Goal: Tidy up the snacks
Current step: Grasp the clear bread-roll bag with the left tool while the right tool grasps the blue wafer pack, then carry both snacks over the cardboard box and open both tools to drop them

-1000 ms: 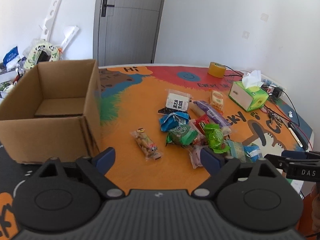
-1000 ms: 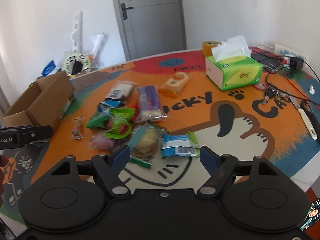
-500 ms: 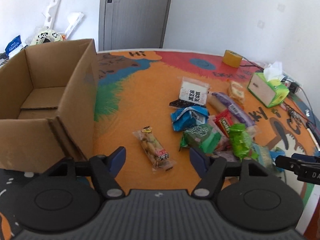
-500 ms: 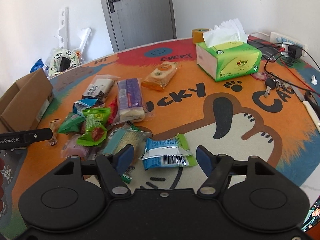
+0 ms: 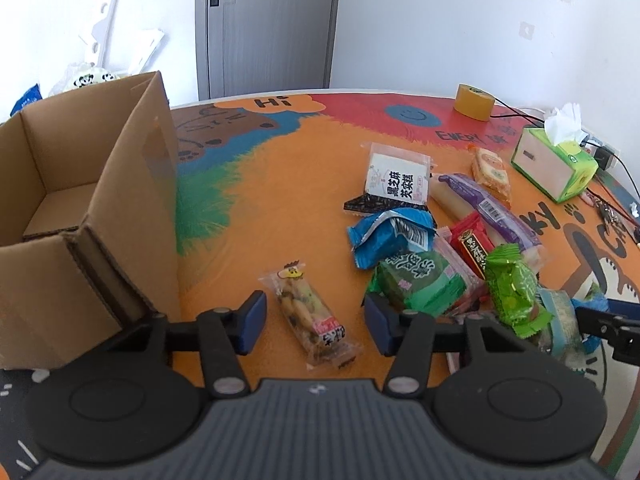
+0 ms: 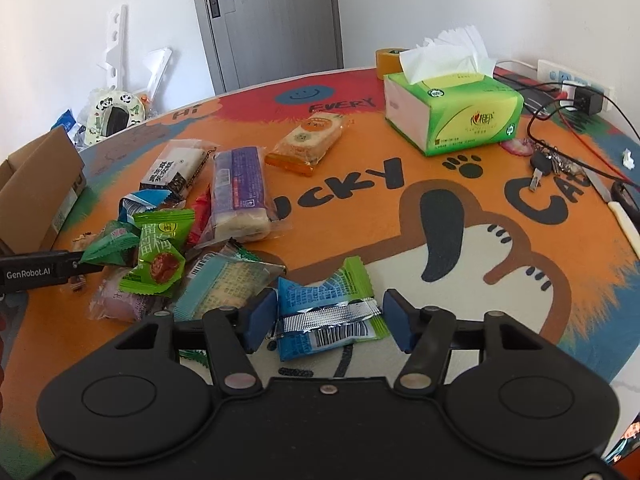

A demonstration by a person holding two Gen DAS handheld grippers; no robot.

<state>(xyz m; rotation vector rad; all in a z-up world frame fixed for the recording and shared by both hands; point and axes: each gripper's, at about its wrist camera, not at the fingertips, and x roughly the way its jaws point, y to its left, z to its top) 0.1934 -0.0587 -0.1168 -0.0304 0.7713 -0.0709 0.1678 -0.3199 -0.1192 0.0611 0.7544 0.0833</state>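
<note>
Fingers of the left gripper [image 5: 312, 323]: spread wide, nothing held, a clear nut bar [image 5: 310, 314] lying between them. Fingers of the right gripper [image 6: 327, 320]: likewise spread, straddling a blue-green packet [image 6: 328, 314]. Each packet is best closed on squarely across its width, since the film is judged slippery. Cardboard box [image 5: 80, 216]: empty, just left of the nut bar. Snack pile [image 6: 168, 256]: crowded against both targets. Tissue box [image 6: 454, 114], keys [image 6: 546, 162]: well apart.

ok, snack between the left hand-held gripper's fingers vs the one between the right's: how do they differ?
The clear nut bar at the left hand-held gripper is long, narrow and see-through. The blue-green packet at the right hand-held gripper is opaque, wider, with a barcode. Both lie flat on the mat, ungripped.
</note>
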